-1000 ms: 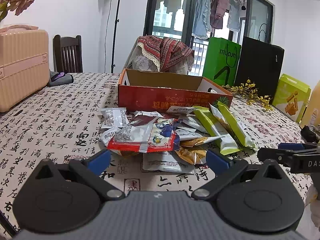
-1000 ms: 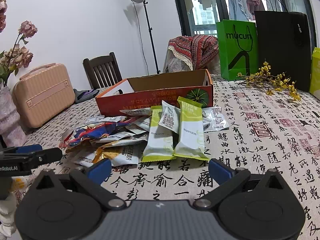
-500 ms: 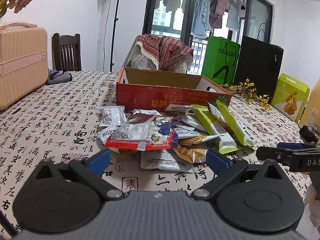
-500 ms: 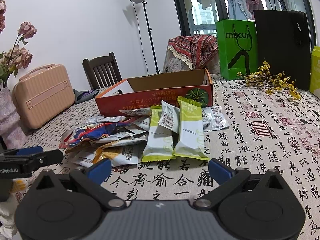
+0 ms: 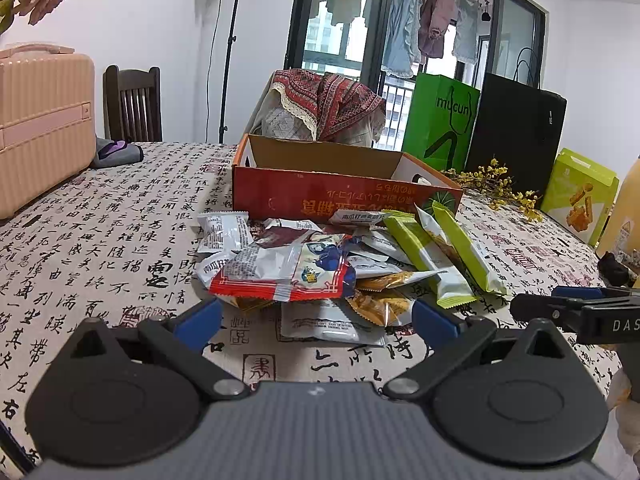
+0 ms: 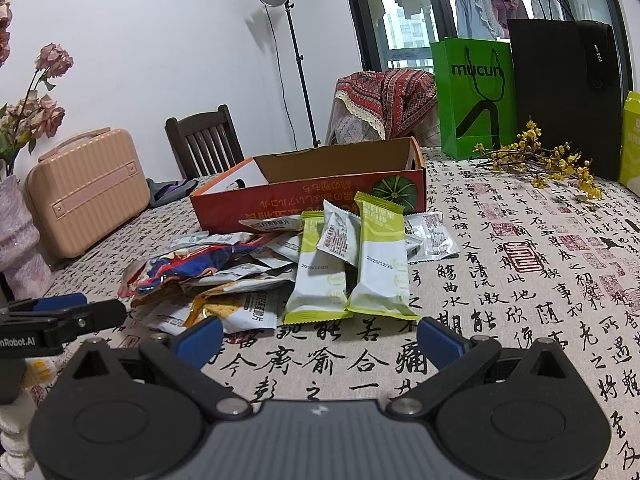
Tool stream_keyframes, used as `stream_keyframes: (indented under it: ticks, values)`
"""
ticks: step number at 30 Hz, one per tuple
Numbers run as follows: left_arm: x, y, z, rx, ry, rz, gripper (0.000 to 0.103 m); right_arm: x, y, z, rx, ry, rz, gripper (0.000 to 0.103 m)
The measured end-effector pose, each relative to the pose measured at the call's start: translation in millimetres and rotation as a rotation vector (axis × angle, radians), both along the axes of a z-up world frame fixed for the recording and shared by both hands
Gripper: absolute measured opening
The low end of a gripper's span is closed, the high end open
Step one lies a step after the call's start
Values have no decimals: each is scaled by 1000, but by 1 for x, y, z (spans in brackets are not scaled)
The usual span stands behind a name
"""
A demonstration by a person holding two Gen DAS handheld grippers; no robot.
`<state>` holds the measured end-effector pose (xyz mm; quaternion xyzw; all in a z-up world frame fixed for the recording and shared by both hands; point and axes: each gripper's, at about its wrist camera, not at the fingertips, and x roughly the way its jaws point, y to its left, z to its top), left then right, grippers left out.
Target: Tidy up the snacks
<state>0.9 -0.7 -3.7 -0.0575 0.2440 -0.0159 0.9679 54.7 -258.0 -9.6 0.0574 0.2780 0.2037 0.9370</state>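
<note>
A heap of snack packets (image 5: 320, 268) lies on the calligraphy tablecloth in front of an open red cardboard box (image 5: 340, 196). A red-edged packet (image 5: 280, 272) tops the heap; two green bars (image 6: 348, 276) lie at its right side. My left gripper (image 5: 316, 320) is open, just short of the heap, its blue fingertips (image 5: 198, 320) either side of a white packet (image 5: 328, 322). The right gripper (image 6: 318, 338) stands open before the green bars, holding nothing. Each gripper shows at the edge of the other's view: the right gripper (image 5: 576, 310), the left gripper (image 6: 60, 316). The box (image 6: 312, 196) looks empty.
A pink case (image 5: 40, 120) stands at the left edge of the table with a grey cloth (image 5: 116, 152) beside it. Green (image 5: 440, 120) and black (image 5: 516, 136) bags, yellow flowers (image 5: 496, 188) and a green carton (image 5: 580, 196) line the back right. A vase (image 6: 20, 240) stands left.
The left gripper has crept slightly forward toward the heap. The right gripper has barely moved. Both stay open and no packet has shifted.
</note>
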Motion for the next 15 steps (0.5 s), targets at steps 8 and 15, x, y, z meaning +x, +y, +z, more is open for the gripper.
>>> stream_keyframes:
  ticks: [8,15]
  values:
    - [0,1,0,-4,-1,-3,103,0,0,0,0,0,-1,103]
    - [0,1,0,-11,-2,-10,103,0,0,-1,1,-1,0,103]
